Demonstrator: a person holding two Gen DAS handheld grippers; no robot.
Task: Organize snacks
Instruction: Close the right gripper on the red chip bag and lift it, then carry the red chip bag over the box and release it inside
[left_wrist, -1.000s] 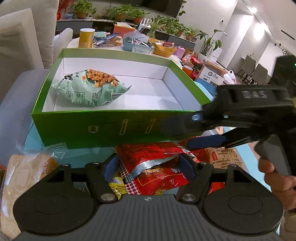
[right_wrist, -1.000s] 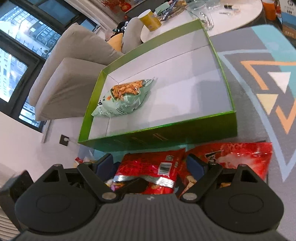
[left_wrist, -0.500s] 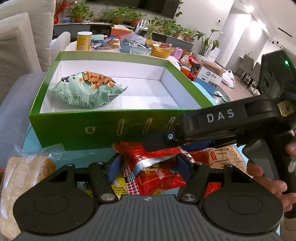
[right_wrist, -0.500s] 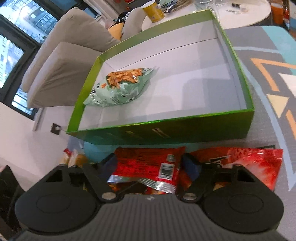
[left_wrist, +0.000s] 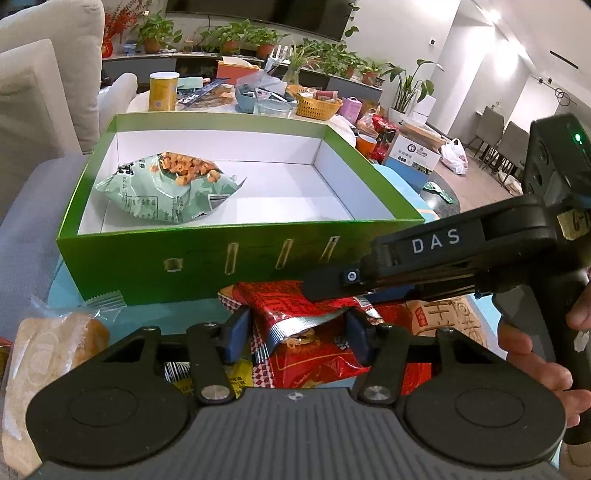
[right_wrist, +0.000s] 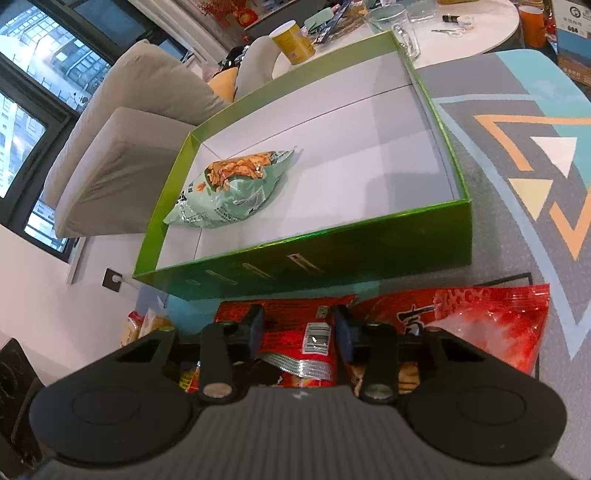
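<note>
Both tools hover over the red snack bag (right_wrist: 295, 332) lying just near of the green box (left_wrist: 236, 254). The left tool (left_wrist: 295, 328) and the right tool (right_wrist: 297, 328) each stand spread, fingers straddling the bag's silver seam. A pale green snack bag (left_wrist: 166, 188) lies inside the box at far left.

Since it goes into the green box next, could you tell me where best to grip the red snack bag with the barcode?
Probably pinch the red snack bag at its crimped silver seal, coming from above: that flat, stiff edge faces the right gripper, whose open jaws already straddle it.
</note>
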